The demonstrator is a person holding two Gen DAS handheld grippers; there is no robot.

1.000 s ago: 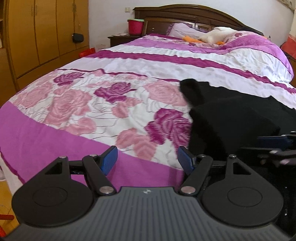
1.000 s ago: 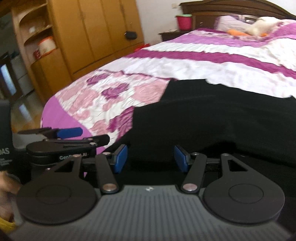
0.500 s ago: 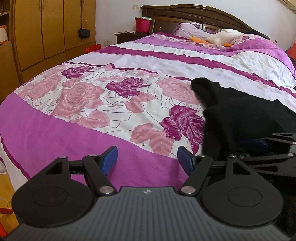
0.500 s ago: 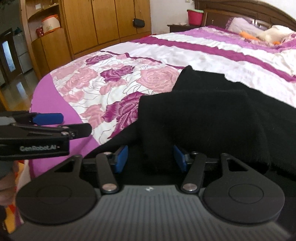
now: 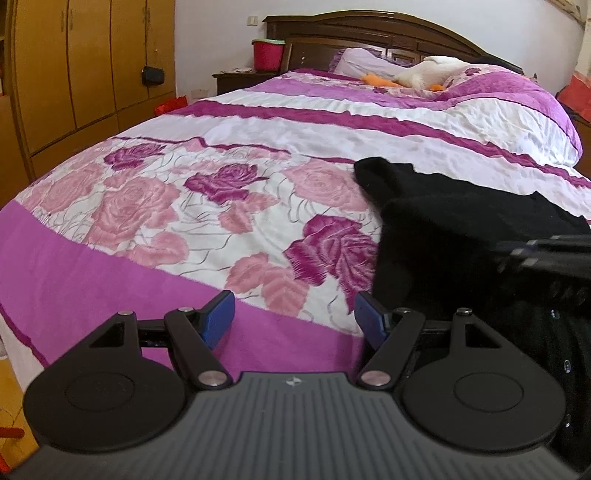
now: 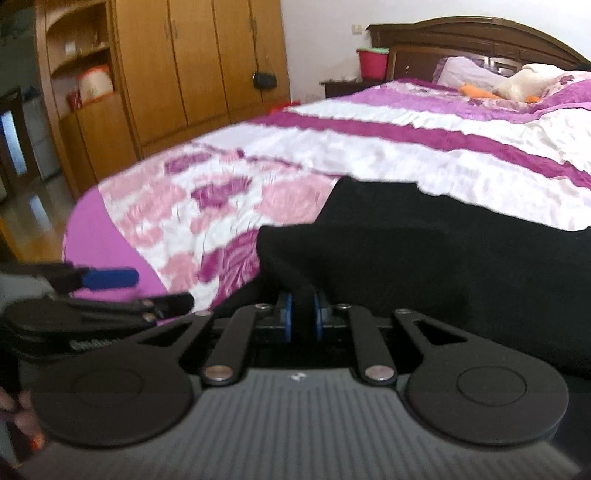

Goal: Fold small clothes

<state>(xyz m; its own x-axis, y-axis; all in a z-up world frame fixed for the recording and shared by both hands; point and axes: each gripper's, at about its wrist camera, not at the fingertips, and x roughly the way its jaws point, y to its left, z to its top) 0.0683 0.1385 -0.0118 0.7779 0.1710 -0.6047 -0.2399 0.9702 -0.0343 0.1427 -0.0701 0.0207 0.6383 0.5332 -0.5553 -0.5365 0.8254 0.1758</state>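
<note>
A black garment (image 5: 443,229) lies crumpled on the near right part of the flowered bedspread (image 5: 155,206). In the right wrist view my right gripper (image 6: 303,306) is closing its jaws, and its blue pads pinch a raised fold at the near edge of the black garment (image 6: 406,251). My left gripper (image 5: 291,306) stands open over the purple band of the bedspread, just left of the garment, with nothing between its fingers. It also shows at the left of the right wrist view as the left gripper (image 6: 147,290), open. The right gripper is a blur at the right edge of the left wrist view.
The bed runs away to a dark wooden headboard (image 5: 388,29) with pillows and a white plush toy (image 5: 436,70). A wooden wardrobe (image 5: 74,74) stands along the left wall. A red bucket (image 5: 267,55) sits on the nightstand. Bare floor shows at the left (image 6: 33,206).
My right gripper's jaws have gone from wide apart to pinched on a fold of the black garment. The left gripper stays open in much the same place.
</note>
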